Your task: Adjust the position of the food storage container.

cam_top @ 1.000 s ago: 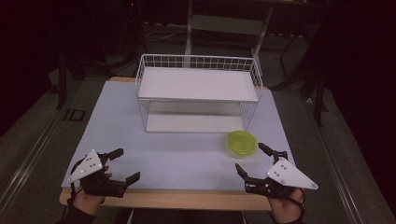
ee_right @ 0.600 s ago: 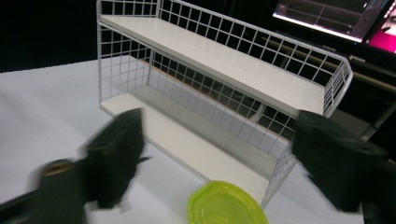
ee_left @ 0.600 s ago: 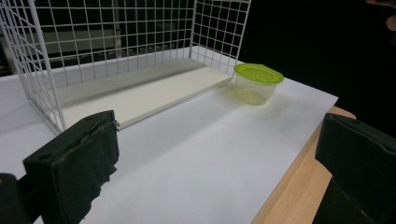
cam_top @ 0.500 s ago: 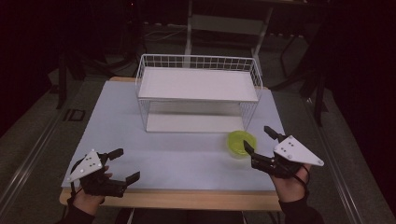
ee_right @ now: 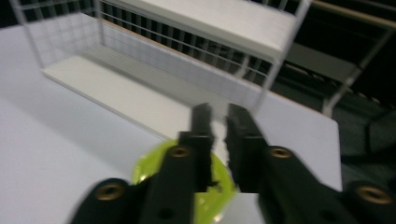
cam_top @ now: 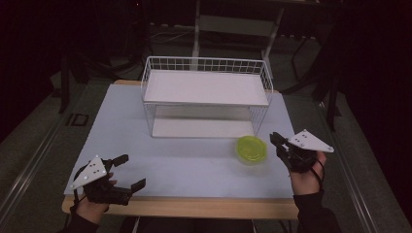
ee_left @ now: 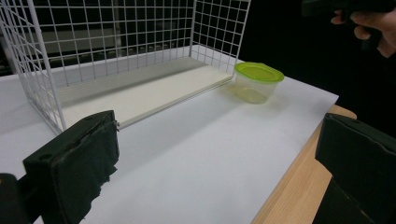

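High view, right gripper (cam_top: 279,143) just beside the small clear round plastic container with lime-green lid (cam_top: 251,149) on the white table (cam_top: 121,121), its jaws just closing, nearly together with nothing between, left gripper (cam_top: 129,171) spread wide near the front edge, empty, white wire rack (cam_top: 206,97) behind.

The high view looks forward and down over the whole table (cam_top: 184,165). The left gripper view sits low at the near edge, facing across toward the wire rack (ee_left: 116,60). The right gripper view hovers close above the green-lidded container (ee_right: 149,170). All three share rack and container.
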A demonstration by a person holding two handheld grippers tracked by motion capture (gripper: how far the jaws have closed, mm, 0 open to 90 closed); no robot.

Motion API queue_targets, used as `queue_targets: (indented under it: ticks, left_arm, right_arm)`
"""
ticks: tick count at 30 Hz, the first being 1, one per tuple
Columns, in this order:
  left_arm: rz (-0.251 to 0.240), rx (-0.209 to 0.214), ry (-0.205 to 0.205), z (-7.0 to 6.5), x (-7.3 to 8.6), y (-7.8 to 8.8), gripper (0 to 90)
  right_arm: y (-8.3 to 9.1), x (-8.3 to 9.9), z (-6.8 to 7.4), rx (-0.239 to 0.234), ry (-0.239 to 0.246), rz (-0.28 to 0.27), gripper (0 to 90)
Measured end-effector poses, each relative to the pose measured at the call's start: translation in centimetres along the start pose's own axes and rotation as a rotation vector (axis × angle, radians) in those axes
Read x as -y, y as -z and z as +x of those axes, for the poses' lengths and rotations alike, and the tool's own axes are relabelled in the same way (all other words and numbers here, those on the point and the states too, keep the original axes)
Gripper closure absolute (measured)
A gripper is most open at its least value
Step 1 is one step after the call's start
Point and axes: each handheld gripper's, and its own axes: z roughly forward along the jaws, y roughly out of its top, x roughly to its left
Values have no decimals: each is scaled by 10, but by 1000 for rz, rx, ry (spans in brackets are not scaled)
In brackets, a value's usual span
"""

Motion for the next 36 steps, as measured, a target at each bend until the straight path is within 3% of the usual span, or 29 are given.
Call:
queue_targets:
  ticks: [1, 8, 21, 26, 33, 36]
  left_arm:
    - [0, 0, 0, 0, 0, 0, 5]
    - [5, 4, -1, 0, 0, -1, 5]
    - [15, 13, -6, 0, 1, -2, 5]
    - [15, 11, -7, 0, 1, -2, 5]
    - [13, 13, -8, -1, 0, -2, 5]
    - [13, 12, -12, -1, 0, -2, 5]
  right_arm:
    - [-2, 2, -3, 11, -4, 14, 897]
    - [-21, 22, -18, 34, -43, 106, 900]
    - [-62, 79, -45, 74, -133, 279, 900]
    - [-76, 88, -46, 65, -146, 324, 900]
    - [-91, 93, -35, 41, -117, 364, 900]
    - [-96, 94, -32, 22, -128, 375, 900]
